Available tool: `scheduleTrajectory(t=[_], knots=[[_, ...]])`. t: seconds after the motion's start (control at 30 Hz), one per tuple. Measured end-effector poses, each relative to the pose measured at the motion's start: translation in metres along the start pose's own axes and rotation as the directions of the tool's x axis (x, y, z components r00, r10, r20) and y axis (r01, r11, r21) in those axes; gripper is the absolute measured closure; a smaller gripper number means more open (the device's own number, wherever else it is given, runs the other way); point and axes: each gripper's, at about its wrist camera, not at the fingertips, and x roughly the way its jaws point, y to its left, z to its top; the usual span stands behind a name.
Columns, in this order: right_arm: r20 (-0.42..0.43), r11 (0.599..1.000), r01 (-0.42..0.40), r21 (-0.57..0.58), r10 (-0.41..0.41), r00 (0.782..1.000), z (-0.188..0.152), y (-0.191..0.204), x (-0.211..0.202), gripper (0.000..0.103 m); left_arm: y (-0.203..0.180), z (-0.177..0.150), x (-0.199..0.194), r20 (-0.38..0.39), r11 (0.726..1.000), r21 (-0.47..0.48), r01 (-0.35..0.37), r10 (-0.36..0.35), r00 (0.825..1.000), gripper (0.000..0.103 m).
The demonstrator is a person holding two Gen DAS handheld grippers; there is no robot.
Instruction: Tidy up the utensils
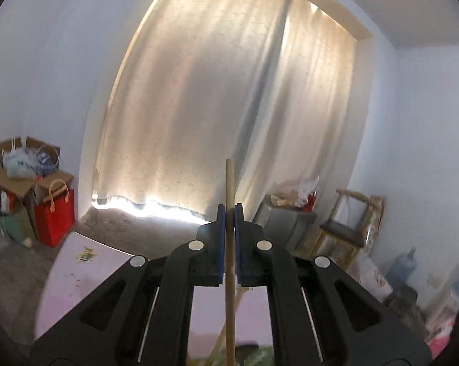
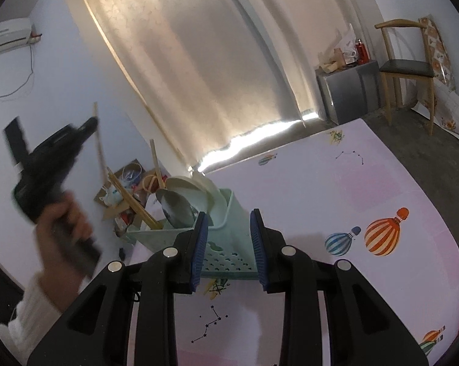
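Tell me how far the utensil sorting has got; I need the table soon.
Done: the green holder already has chopsticks, a metal spoon and pale ladles standing in it. In hand: the left gripper is shut on one chopstick, raised in the air, while the right gripper grips the holder. Left: putting that chopstick in. I can't see any other loose utensils.

Left tool (image 1: 229, 213) raised, pointing level, jaws clamped together, right tool (image 2: 229, 231) angled downward, jaws part-open
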Motion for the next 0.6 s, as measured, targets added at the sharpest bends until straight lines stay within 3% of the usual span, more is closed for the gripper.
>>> scheduleTrajectory(t=[0.2,0.37,0.6], knots=[[-0.022,1.0,0.019,0.005,-0.019,1.0,-0.003,-0.006,0.008,0.074,-0.007,-0.016,0.032,0.047,0.993,0.106,-0.056,0.051,0.998,0.099],[-0.045,1.0,0.022,0.019,-0.021,0.999,-0.002,-0.011,0.019,0.074,-0.008,-0.014,0.024,0.038,0.999,0.038,-0.022,0.02,0.999,0.099],[-0.047,1.0,0.024,0.014,-0.024,0.999,-0.005,-0.01,0.021,0.074,-0.008,-0.003,0.009,0.068,0.999,0.043,-0.024,0.021,0.997,0.099]])
